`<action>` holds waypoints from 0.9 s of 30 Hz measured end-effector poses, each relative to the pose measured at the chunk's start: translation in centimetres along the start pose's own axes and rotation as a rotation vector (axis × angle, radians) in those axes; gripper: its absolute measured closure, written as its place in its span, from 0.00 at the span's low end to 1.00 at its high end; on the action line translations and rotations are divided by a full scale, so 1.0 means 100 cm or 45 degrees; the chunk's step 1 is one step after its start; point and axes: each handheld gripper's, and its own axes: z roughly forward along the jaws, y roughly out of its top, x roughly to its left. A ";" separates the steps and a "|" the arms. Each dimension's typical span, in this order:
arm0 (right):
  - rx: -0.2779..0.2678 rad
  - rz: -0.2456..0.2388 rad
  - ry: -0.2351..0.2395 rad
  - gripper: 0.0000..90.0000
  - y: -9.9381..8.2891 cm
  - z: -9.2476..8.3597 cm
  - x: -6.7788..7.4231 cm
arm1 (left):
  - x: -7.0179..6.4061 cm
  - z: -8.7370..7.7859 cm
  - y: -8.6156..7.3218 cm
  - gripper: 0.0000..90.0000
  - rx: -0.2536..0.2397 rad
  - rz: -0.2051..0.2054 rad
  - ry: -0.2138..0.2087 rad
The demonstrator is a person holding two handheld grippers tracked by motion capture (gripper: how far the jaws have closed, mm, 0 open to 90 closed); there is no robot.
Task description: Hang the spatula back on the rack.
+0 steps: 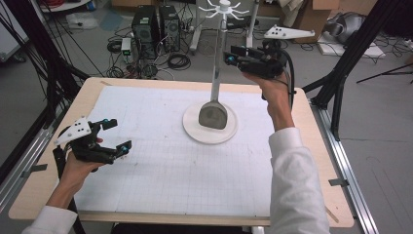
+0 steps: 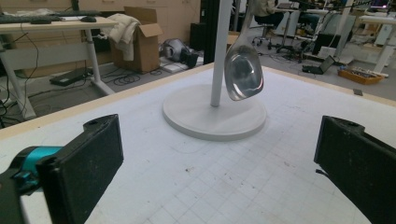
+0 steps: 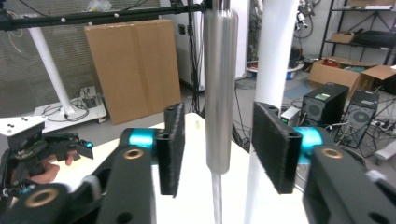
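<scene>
Right claw [image 3: 217, 154], jaws parted, straddles the hanging spoon [image 3: 220, 93]'s handle; left claw [image 1: 111, 136] released.

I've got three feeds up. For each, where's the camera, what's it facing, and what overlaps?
High view: above the table's near edge, looking forward and down at the stand; both forearms and tongs show.
Left gripper view: rides the left tongs, facing the hanging spoon.
Right gripper view: rides the right tongs, facing the spoon's handle between its open jaws.
Shared: the spoon appears in all three.

Computer towers [image 1: 156, 27] (cables around), cardboard box [image 2: 142, 39]; folded cardboard sheet [image 3: 133, 65]
</scene>
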 end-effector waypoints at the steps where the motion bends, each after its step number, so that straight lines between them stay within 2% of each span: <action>1: -0.004 0.009 0.009 0.55 -0.003 -0.003 0.001 | 0.000 0.000 0.000 0.02 0.000 0.000 -0.001; 2: -0.005 0.018 0.026 0.53 -0.007 -0.006 0.002 | 0.000 0.000 0.000 0.02 -0.002 0.000 -0.004; 4: 0.008 0.002 -0.002 0.45 -0.014 -0.012 0.006 | -0.001 -0.001 0.001 0.02 -0.010 0.001 -0.005; 7: 0.025 0.009 0.010 0.33 -0.026 -0.022 0.014 | -0.001 -0.001 0.001 0.02 -0.017 0.005 -0.007; 11: 0.054 -0.038 0.032 0.17 -0.047 -0.036 0.031 | -0.003 -0.003 0.000 0.02 -0.029 -0.002 -0.012; 13: 0.078 -0.064 0.050 0.15 -0.059 -0.042 0.038 | -0.004 -0.004 -0.001 0.02 -0.033 -0.004 -0.012; 14: 0.095 -0.070 0.033 0.11 -0.065 -0.045 0.041 | -0.004 -0.005 -0.001 0.02 -0.034 -0.002 -0.011; 17: 0.099 -0.075 -0.012 0.10 -0.085 -0.054 0.047 | -0.005 -0.007 0.000 0.02 -0.032 0.002 -0.007; 18: 0.095 -0.066 -0.023 0.08 -0.091 -0.058 0.048 | -0.005 -0.007 0.000 0.02 -0.036 0.003 -0.008; 19: 0.083 -0.063 -0.037 0.00 -0.098 -0.060 0.049 | -0.004 -0.008 0.000 0.02 -0.033 0.003 -0.008; 27: 0.054 -0.049 -0.101 0.00 -0.145 -0.084 0.055 | -0.003 -0.010 -0.005 0.02 -0.030 0.020 -0.008</action>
